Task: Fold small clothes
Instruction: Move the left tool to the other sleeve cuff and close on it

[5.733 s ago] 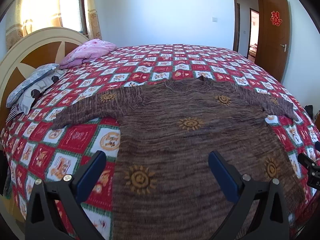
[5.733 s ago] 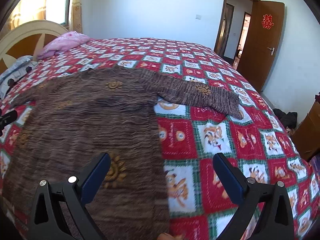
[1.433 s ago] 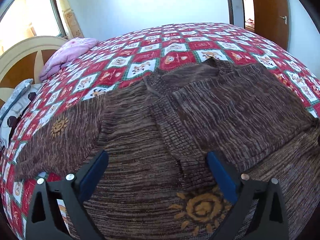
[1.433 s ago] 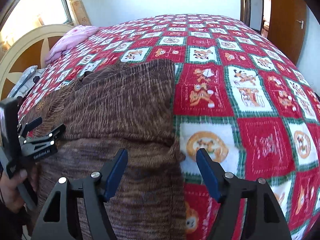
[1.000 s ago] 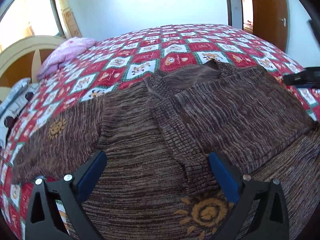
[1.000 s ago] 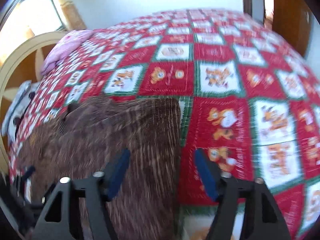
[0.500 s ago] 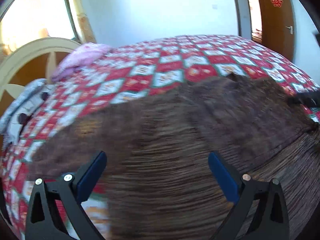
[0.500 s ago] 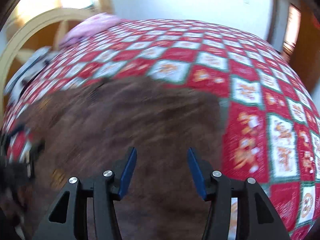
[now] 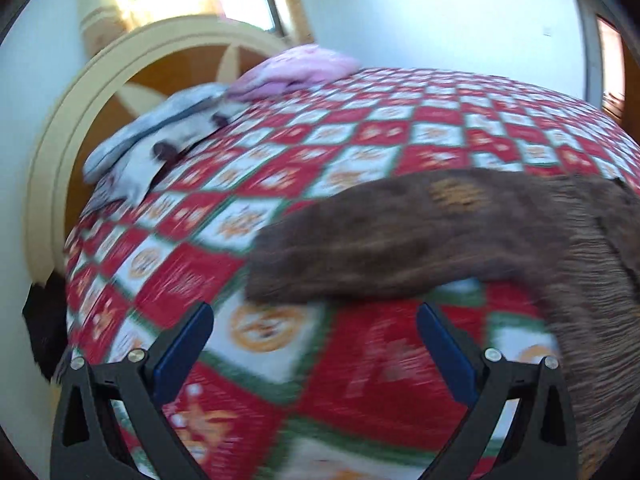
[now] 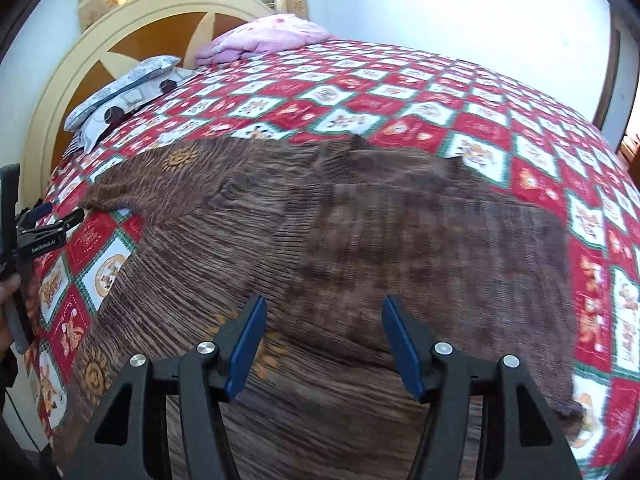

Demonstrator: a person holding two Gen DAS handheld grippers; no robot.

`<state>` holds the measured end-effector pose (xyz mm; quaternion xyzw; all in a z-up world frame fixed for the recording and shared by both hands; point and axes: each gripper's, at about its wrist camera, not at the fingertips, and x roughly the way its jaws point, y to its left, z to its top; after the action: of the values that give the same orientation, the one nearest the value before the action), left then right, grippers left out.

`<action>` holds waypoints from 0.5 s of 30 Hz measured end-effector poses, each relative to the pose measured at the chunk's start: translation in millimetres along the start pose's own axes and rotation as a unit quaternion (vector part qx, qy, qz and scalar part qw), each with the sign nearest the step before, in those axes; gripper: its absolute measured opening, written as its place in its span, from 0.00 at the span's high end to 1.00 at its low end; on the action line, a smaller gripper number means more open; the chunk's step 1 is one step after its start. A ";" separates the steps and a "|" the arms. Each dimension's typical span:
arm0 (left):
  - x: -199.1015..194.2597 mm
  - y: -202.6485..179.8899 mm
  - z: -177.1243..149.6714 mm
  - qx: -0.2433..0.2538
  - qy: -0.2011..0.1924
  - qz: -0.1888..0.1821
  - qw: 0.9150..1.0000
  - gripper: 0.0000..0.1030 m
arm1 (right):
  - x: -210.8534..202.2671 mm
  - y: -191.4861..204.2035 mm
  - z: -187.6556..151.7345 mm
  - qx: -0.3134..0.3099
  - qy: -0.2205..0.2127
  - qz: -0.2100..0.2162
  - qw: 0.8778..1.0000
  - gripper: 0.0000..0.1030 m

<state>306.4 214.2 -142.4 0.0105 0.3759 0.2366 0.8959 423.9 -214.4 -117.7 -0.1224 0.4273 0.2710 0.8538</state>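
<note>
A brown knitted sweater (image 10: 360, 240) with orange sun motifs lies flat on the red checked bedspread (image 10: 360, 92). Its right sleeve is folded across the chest (image 10: 420, 248). Its left sleeve (image 9: 380, 248) still stretches out to the side; the cuff lies just ahead of my left gripper (image 9: 314, 344), which is open and empty above the bedspread. My right gripper (image 10: 322, 340) is open and empty, low over the sweater's middle. The left gripper also shows at the left edge of the right wrist view (image 10: 36, 232), held in a hand.
A cream and brown headboard (image 10: 100, 56) stands at the far left. A grey patterned pillow (image 10: 120, 92) and a pink quilt (image 10: 268, 36) lie beside it. A white wall is behind the bed. The door edge (image 10: 608, 52) is at the far right.
My left gripper has swung left from over the sweater's body to the outstretched left sleeve. My right gripper has moved left from the folded edge to over the sweater's middle and its jaws have narrowed.
</note>
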 end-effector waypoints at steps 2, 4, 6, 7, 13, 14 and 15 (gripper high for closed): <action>10.2 15.5 -3.2 -0.020 0.012 0.004 1.000 0.00 | 22.3 9.9 -5.0 -0.008 0.027 0.031 0.999 0.37; 17.4 26.8 -4.3 -0.037 0.022 0.003 0.999 0.00 | 26.7 23.6 -15.3 -0.036 -0.001 0.016 0.999 0.32; 23.1 37.7 -4.6 -0.057 0.030 -0.004 0.998 0.00 | 24.5 27.8 -20.9 -0.045 -0.014 0.016 0.999 0.31; 25.1 41.6 -3.9 -0.068 0.033 -0.010 0.997 0.01 | 23.9 27.5 -21.8 -0.046 -0.017 0.021 0.999 0.31; 32.8 53.5 4.8 -0.110 0.033 -0.033 0.993 0.09 | 24.4 30.3 -22.7 -0.050 -0.021 0.021 0.998 0.28; 34.7 53.6 6.7 -0.118 0.034 -0.042 0.992 0.10 | 24.5 31.7 -23.0 -0.055 -0.022 0.016 0.998 0.27; 36.0 53.4 8.1 -0.122 0.035 -0.047 0.991 0.13 | 25.0 33.4 -23.2 -0.059 -0.022 0.012 0.998 0.27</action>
<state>311.5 278.4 -150.2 -0.1252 0.3756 0.2388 0.8867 401.7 -188.1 -150.9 -0.1616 0.3932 0.3085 0.8510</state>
